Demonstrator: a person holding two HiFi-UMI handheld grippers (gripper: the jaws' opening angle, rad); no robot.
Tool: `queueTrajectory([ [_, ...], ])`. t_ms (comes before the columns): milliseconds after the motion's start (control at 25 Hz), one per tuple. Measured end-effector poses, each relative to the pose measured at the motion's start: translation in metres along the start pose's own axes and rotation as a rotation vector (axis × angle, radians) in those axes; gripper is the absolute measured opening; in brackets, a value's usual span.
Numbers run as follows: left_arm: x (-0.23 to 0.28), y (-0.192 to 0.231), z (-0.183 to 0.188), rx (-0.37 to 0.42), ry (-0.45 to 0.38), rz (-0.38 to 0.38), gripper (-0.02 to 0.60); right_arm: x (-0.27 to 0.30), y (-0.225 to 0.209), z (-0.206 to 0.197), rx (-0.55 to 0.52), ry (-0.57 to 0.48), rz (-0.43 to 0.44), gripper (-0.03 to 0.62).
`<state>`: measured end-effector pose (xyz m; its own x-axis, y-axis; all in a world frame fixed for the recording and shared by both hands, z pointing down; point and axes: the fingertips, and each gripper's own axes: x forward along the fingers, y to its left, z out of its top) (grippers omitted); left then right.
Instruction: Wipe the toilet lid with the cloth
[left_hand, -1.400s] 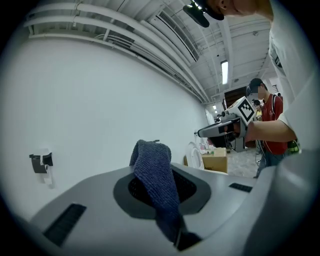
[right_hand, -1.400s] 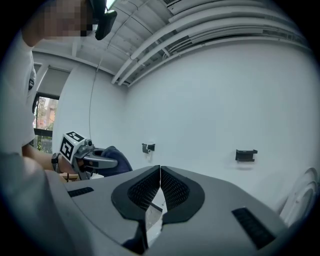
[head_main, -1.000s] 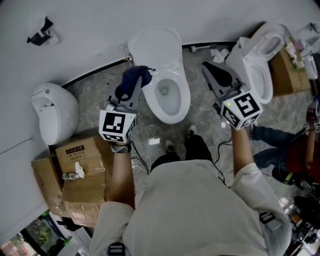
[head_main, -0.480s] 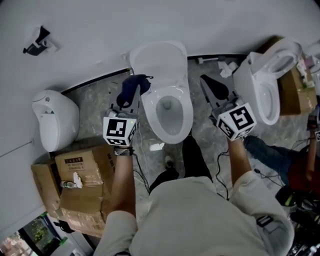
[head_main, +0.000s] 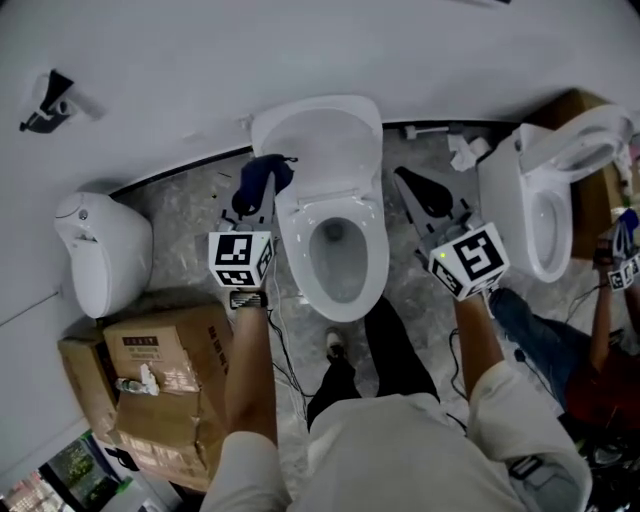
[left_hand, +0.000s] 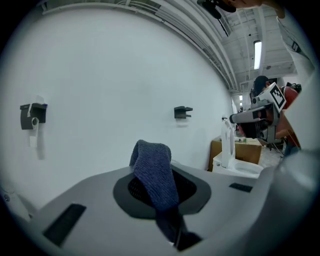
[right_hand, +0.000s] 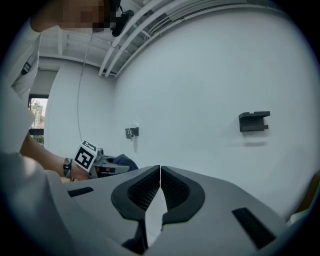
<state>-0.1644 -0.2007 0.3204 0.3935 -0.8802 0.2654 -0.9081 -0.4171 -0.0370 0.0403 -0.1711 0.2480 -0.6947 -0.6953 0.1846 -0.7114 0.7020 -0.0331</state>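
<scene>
A white toilet stands in the middle of the head view with its lid (head_main: 318, 140) raised against the wall above the open bowl (head_main: 338, 255). My left gripper (head_main: 260, 190) hangs just left of the lid's hinge, shut on a dark blue cloth (head_main: 265, 172). In the left gripper view the knitted cloth (left_hand: 154, 172) sticks up and drapes over the closed jaws of the left gripper (left_hand: 156, 186). My right gripper (head_main: 403, 180) is right of the bowl, shut and empty. In the right gripper view the pads of the right gripper (right_hand: 160, 175) meet, with only the white wall ahead.
A second toilet (head_main: 545, 200) stands at the right with a cardboard box (head_main: 592, 190) behind it. A white fixture (head_main: 100, 250) and cardboard boxes (head_main: 160, 365) are at the left. Another person (head_main: 590, 345) sits at the right edge. Cables lie on the floor.
Both grippers have sunk lower and come closer to the wall on either side of the toilet. The left one still holds the cloth; the right stays shut.
</scene>
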Motion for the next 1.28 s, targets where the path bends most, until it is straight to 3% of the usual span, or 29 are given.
queueTrajectory([
  [240,0.057,0.019,-0.047,0.02,0.08,0.014,0.041,0.014,-0.021,-0.031,0.019,0.035,0.001,0.029],
  [600,0.111,0.038,-0.08,0.004,0.122,0.064,0.043,0.018,-0.039,-0.059,0.054,0.066,0.005,0.029],
  [1040,0.14,0.037,-0.075,-0.08,0.098,0.093,0.043,0.022,-0.049,-0.066,0.053,0.083,-0.012,0.029],
  [1280,0.162,0.0,-0.066,0.002,0.086,0.015,0.044,0.014,-0.056,-0.071,0.059,0.086,-0.044,0.029],
])
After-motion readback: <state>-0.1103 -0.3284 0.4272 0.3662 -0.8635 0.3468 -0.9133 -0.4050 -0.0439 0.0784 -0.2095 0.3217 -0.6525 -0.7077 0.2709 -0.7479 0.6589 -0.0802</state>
